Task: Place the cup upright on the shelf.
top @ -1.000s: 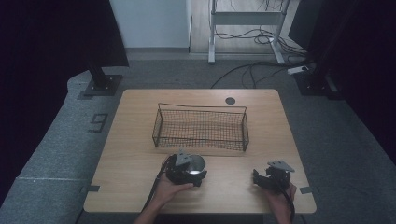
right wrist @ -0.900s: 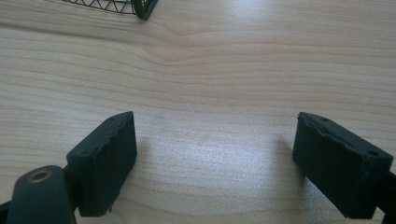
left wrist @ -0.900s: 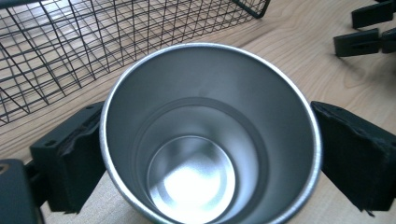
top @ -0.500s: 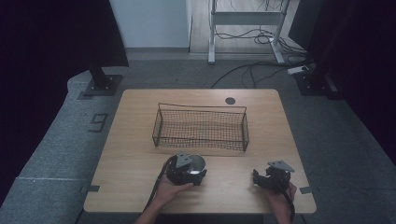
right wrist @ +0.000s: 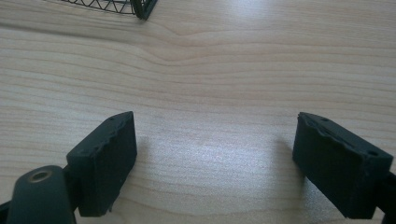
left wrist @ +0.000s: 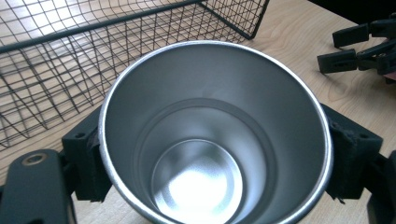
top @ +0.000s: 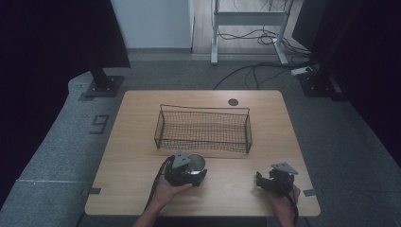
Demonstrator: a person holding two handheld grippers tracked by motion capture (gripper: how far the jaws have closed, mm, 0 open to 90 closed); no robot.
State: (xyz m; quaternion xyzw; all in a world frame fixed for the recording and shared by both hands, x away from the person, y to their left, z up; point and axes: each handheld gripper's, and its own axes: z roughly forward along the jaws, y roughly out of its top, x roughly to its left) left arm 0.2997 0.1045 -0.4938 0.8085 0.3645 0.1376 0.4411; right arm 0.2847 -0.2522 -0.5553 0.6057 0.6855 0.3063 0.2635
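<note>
A shiny steel cup (left wrist: 210, 140) stands upright and empty between the jaws of my left gripper (left wrist: 215, 154), which is shut on its sides. In the high view the cup (top: 198, 161) and left gripper (top: 191, 169) sit just in front of the near wall of a black wire basket (top: 203, 127), which is empty. My right gripper (top: 261, 180) rests low over the table's front right part. Its jaws (right wrist: 229, 154) stand wide open over bare wood, with nothing between them.
The wooden table (top: 137, 156) has a round grommet hole (top: 232, 101) at its far edge. The basket's mesh (left wrist: 70, 70) is close behind the cup. The right gripper (left wrist: 364, 46) lies off to the cup's right. A basket corner (right wrist: 140, 7) shows far ahead.
</note>
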